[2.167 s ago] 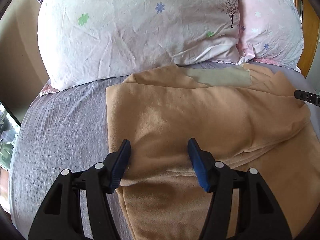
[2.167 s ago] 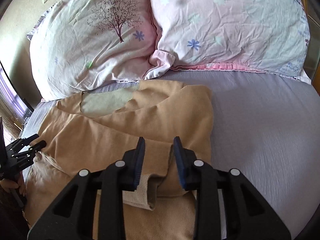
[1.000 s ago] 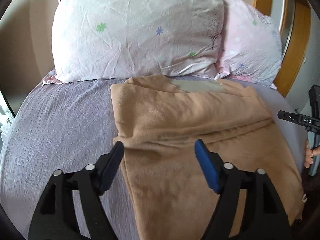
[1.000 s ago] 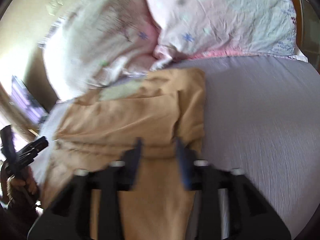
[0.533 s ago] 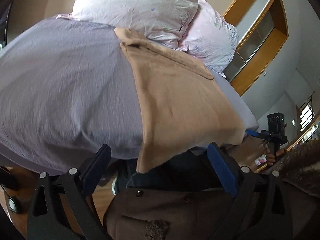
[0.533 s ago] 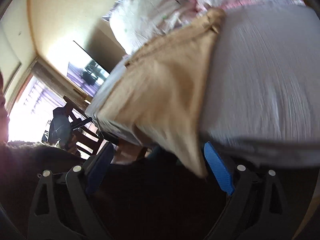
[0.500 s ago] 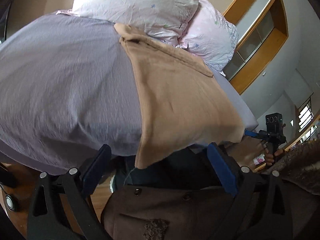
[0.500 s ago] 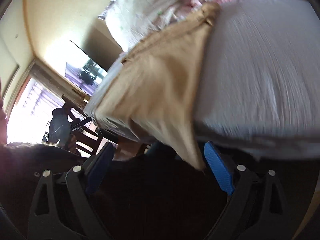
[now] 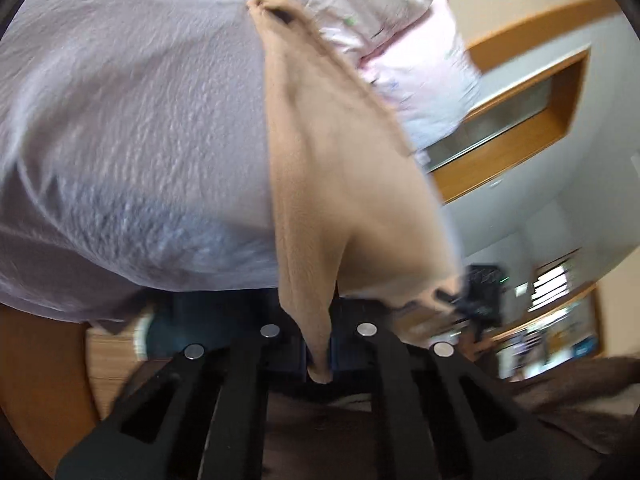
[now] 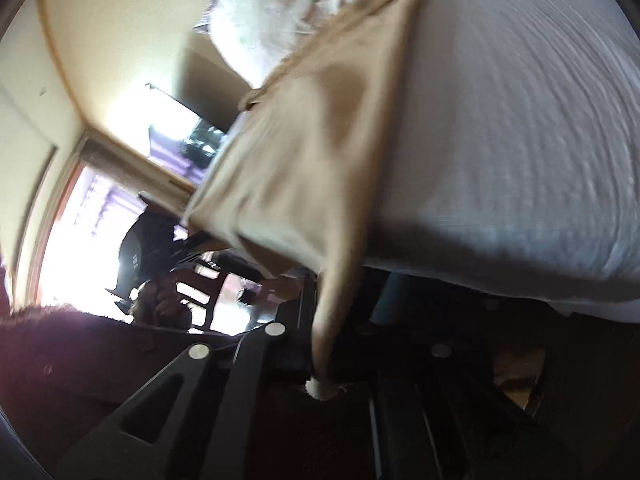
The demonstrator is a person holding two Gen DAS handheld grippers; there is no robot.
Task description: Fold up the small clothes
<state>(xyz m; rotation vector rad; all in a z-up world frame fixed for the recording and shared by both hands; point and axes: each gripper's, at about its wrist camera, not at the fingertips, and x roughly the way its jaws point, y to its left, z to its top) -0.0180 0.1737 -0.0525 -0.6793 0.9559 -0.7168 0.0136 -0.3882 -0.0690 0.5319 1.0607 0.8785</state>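
Observation:
A tan garment (image 9: pixel 332 168) lies lengthwise on the bed, its near end hanging over the bed's edge. My left gripper (image 9: pixel 319 354) is shut on the near left corner of the garment, which is pinched between the jaws. My right gripper (image 10: pixel 320 360) is shut on the near right corner of the tan garment (image 10: pixel 320 140), and a tip of cloth sticks out below the jaws. Both grippers are below the mattress edge. The far end of the garment reaches the pillows. The right gripper also shows in the left wrist view (image 9: pixel 476 292), blurred.
The bed has a lilac sheet (image 9: pixel 120 120) and floral pillows (image 9: pixel 380 20) at the head. A wooden window frame (image 9: pixel 520 120) is on the right. A bright window (image 10: pixel 80 220) is on the left. My dark brown coat (image 9: pixel 440 420) fills the bottom.
Both grippers were open near the garment's hanging edge half a second ago. Now both have shut on its near corners and the cloth is pulled taut toward me.

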